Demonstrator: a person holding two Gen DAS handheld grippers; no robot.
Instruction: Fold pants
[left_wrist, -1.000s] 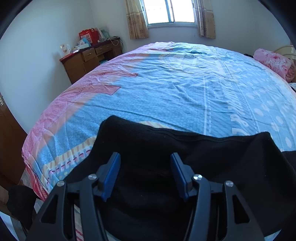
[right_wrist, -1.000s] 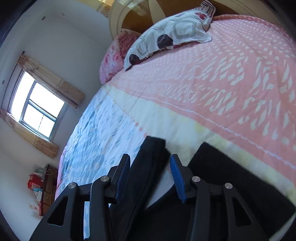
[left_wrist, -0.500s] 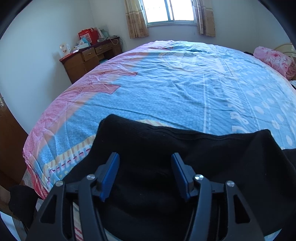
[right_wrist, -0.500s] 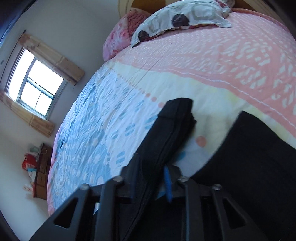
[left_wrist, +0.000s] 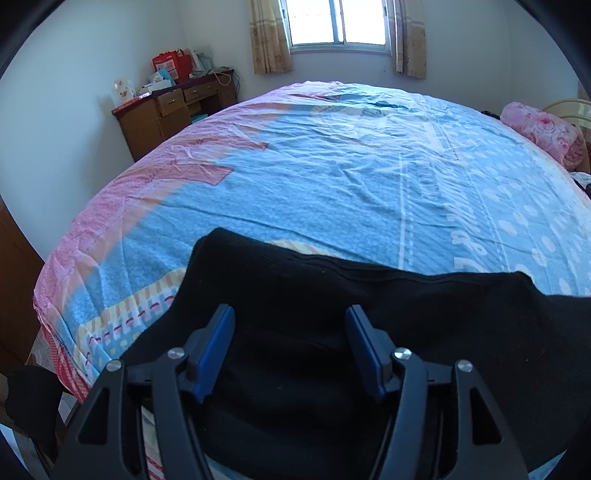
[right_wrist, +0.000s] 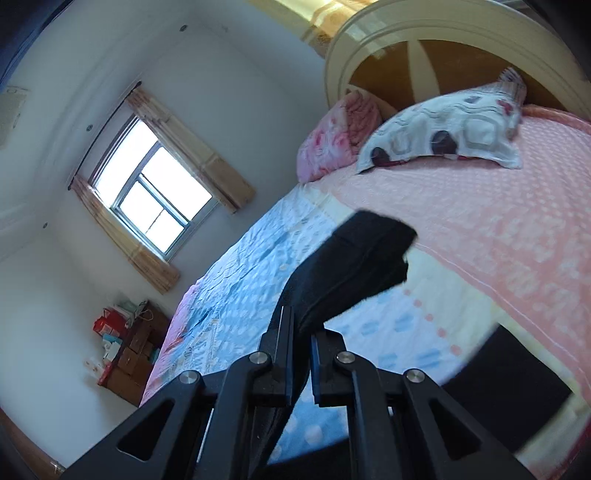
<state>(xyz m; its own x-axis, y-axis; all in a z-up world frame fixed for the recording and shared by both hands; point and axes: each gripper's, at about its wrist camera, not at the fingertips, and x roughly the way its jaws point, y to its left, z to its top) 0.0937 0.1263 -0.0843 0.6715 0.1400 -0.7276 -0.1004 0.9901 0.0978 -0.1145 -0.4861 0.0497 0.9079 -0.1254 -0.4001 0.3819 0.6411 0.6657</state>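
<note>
Black pants (left_wrist: 332, 295) lie on the bed's near edge in the left wrist view, waistband end toward the window. My left gripper (left_wrist: 290, 347) is open and hovers just above the cloth with nothing between its blue pads. My right gripper (right_wrist: 301, 332) is shut on one black pant leg (right_wrist: 354, 266) and holds it lifted off the bed, the leg's cuff end sticking up and forward. The other leg (right_wrist: 517, 373) lies flat at the lower right of the right wrist view.
The bed has a blue and pink patterned sheet (left_wrist: 351, 177). A wooden desk (left_wrist: 173, 107) with boxes stands by the far wall under a window. A white patterned pillow (right_wrist: 450, 136), a pink pillow (right_wrist: 340, 136) and the headboard (right_wrist: 424, 48) are at the bed's head.
My right gripper closed on the pant leg and lifted it up off the bed, tilting upward. My left gripper stayed open and nearly still over the pants.
</note>
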